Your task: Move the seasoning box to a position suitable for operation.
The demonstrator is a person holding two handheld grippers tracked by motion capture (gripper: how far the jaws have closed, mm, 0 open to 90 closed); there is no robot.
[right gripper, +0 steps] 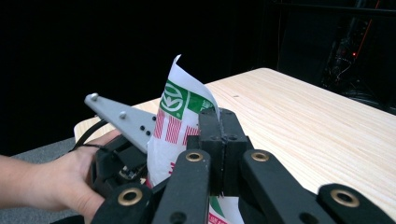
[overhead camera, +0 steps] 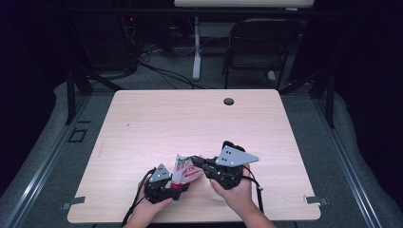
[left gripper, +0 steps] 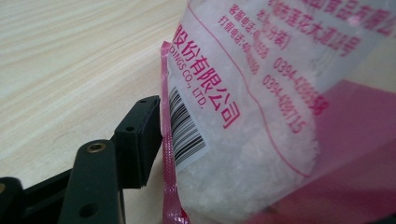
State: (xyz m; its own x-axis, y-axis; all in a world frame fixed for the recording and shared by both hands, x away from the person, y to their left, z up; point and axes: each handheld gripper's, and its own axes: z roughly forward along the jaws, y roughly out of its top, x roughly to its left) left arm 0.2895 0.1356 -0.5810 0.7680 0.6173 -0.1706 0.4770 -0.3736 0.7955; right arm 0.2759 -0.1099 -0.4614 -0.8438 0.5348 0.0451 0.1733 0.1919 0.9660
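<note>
Salt bag (overhead camera: pixel 183 170), soft, slumping and slick, is pinched at its top edge by right gripper (right gripper: pixel 219 140); left gripper (left gripper: pixel 154 135) clamps its lower seam.

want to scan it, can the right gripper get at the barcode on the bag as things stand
Probably not yet: the right gripper is shut on the bag's top edge, and the barcode sits low beside the left gripper, which crowds that side.

1. left black two-jaw gripper (overhead camera: pixel 177 186): small grey three-cornered plate on top, black cable trailing off the near edge.
2. right black two-jaw gripper (overhead camera: pixel 198 162): larger grey screwed plate, brass rivets in the linkage.
3. forearms bare, no sleeves.
</note>
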